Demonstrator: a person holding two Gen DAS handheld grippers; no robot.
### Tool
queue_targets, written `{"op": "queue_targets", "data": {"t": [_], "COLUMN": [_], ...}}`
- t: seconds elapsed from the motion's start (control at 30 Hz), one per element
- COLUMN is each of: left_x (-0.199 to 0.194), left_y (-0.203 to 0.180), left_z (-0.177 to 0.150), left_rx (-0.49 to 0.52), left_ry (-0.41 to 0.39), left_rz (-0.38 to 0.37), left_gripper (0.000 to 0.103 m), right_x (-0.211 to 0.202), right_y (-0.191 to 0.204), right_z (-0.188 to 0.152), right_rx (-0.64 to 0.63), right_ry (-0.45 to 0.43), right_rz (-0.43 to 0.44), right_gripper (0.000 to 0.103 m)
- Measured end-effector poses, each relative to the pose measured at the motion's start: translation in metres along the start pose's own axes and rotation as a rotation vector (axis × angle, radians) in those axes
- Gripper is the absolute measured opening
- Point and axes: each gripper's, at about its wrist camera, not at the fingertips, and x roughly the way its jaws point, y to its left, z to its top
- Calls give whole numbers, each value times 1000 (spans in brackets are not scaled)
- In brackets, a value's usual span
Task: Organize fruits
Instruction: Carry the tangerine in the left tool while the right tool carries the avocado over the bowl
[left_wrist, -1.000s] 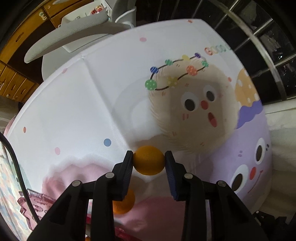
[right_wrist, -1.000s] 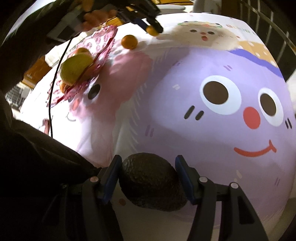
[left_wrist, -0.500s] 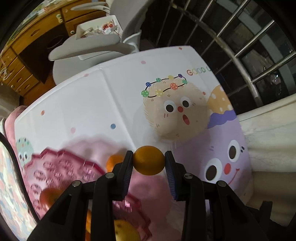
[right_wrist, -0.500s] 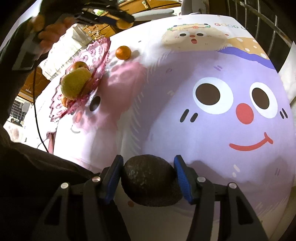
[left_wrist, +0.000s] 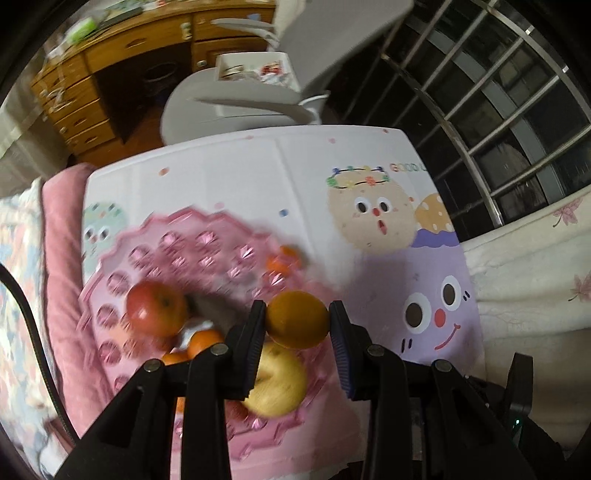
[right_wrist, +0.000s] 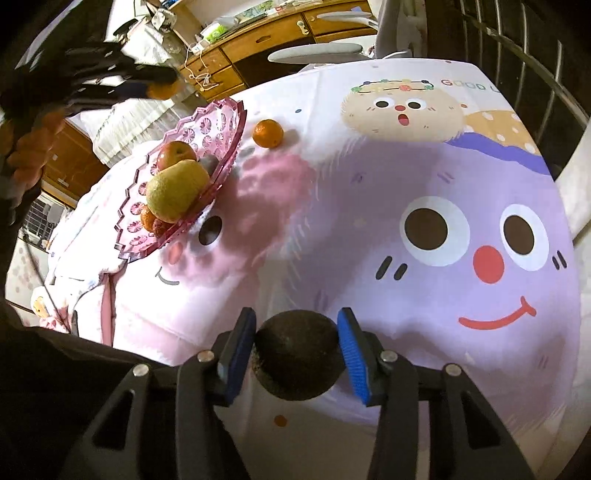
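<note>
Left wrist view: left claw nearly closed, clamping a smooth round orange above the scalloped pink glass bowl holding apple and pear.

Right wrist view: right claw closing, pads against a rough dark avocado near the worktop edge; one mandarin lies beside the bowl.

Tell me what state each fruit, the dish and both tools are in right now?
Left tool: shut on a small orange, held above the dish.
Right tool: closing around the avocado.
Pink dish: holds an apple, a pear and small oranges.
Loose orange: on the tablecloth, beside the dish.
</note>
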Motion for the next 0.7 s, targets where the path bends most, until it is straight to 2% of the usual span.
{"op": "queue_targets", "data": {"t": [0.23, 0.4, 0.57, 0.7], "left_x": [-13, -24, -32, -34], "left_y": [37, 50, 56, 59], "left_z": [-30, -46, -58, -64], "left_rx": [-95, -142, -167, -173], "left_ry": [-2, -23, -32, -28], "left_rz": [36, 39, 42, 37], "left_gripper": [33, 33, 33, 33], "right_x": [9, 21, 30, 35], "right_y": [12, 19, 30, 32], "right_z": [3, -6, -19, -30], "right_rx": [-77, -102, -148, -144], "right_ry": [37, 89, 94, 122], "right_rz": [-19, -8, -43, -72], "right_gripper": [50, 61, 66, 75]}}
